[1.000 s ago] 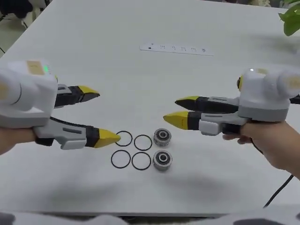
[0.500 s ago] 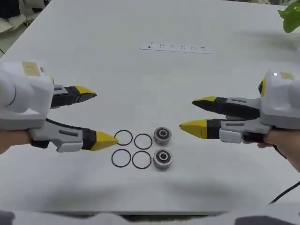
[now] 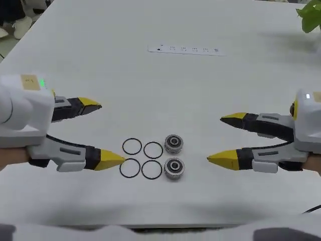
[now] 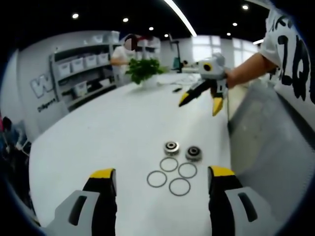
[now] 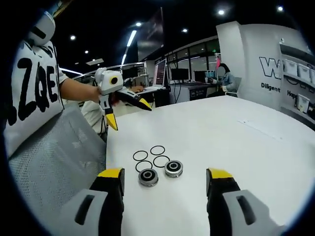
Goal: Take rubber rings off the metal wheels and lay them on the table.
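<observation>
L gripper (image 3: pixel 109 131) & R gripper (image 3: pixel 216 139) both gape, empty. Rubber rings (image 3: pixel 141 147) nr table (image 3: pixel 160 90) front edge: prob light, floppy; pinch one side.

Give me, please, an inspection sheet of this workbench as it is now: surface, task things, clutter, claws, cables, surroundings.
Surface: white table, flat, no stains seen.
Job's things: four rubber rings lie flat in a two-by-two square; two metal wheels sit close beside them on the right claw's side; no ring seen on either wheel.
Clutter: socket strip on the far part of the table; nothing else seen.
Claws: left claw open, holding nothing, next to the rings; right claw open, holding nothing, apart from the wheels.
Cables: dark cable at the near edge, right side.
Surroundings: plant; shelves with bins.
</observation>
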A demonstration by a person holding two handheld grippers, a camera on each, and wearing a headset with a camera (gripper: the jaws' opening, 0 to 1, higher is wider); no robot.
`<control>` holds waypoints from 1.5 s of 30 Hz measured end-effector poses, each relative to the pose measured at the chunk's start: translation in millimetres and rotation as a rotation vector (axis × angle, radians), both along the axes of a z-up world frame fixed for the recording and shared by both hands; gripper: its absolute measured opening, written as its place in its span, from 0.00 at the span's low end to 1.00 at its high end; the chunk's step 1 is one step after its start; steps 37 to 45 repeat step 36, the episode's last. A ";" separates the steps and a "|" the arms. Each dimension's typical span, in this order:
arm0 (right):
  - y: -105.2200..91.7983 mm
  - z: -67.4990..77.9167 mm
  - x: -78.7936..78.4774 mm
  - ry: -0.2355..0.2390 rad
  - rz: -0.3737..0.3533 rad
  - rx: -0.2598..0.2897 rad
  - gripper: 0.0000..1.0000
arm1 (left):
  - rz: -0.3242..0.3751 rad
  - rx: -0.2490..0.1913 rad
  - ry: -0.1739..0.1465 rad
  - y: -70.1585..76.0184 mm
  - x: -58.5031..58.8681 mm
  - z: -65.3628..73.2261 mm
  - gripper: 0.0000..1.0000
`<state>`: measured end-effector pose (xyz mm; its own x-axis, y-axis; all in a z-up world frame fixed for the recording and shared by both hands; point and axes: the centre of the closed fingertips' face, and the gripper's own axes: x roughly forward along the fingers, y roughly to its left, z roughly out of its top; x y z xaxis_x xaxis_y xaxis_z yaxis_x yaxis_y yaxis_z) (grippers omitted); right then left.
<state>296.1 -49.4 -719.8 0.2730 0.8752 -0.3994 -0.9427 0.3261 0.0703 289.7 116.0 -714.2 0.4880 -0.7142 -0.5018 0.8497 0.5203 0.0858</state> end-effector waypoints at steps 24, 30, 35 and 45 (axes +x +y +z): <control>-19.4 -15.2 -12.6 -0.014 0.011 -0.071 0.74 | -0.025 0.031 0.005 2.2 -13.9 -9.1 0.81; -21.7 -17.5 -14.6 -0.018 0.016 -0.083 0.75 | -0.030 0.038 0.004 2.0 -13.9 -9.2 0.81; -24.3 -19.3 -15.3 -0.019 0.013 -0.091 0.76 | -0.033 0.042 0.004 1.7 -14.9 -9.2 0.81; -24.6 -19.6 -15.7 -0.019 0.013 -0.092 0.76 | -0.034 0.043 0.003 1.6 -15.1 -9.2 0.81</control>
